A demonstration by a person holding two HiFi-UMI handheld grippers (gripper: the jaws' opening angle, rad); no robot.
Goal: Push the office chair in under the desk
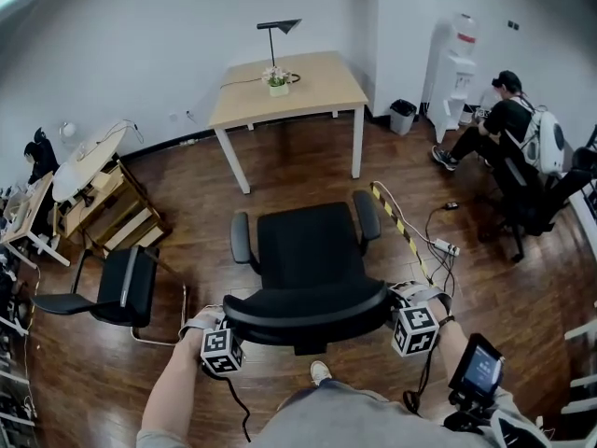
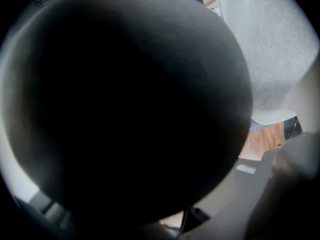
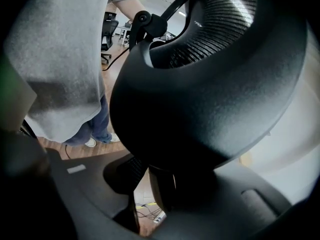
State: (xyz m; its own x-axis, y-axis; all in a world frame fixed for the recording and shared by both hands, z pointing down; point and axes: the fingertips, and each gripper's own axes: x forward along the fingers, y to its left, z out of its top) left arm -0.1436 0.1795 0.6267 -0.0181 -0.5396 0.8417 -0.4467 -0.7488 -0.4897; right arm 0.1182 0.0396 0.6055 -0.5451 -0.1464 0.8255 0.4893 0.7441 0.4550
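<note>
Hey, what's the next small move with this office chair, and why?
Probably push the office chair straight ahead. The left gripper and right gripper grip its backrest, the seat faces the desk, and open floor separates them.

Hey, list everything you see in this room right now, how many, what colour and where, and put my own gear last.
office chair: one, black, centre, seat toward the desk, not yet under it
desk: one, light wood top, white legs, by far wall
lamp: one, black, on desk
potted plant: one, white pot, on desk
water dispenser: one, white, far right
bin: one, black, beside dispenser
side chair: one, black, left
round table: one, white, far left
power strip: one, white, floor at right, among cables
people: two, dark tops, seated far left and right
left gripper: one, jaws on backrest's left end
right gripper: one, jaws on backrest's right end
</note>
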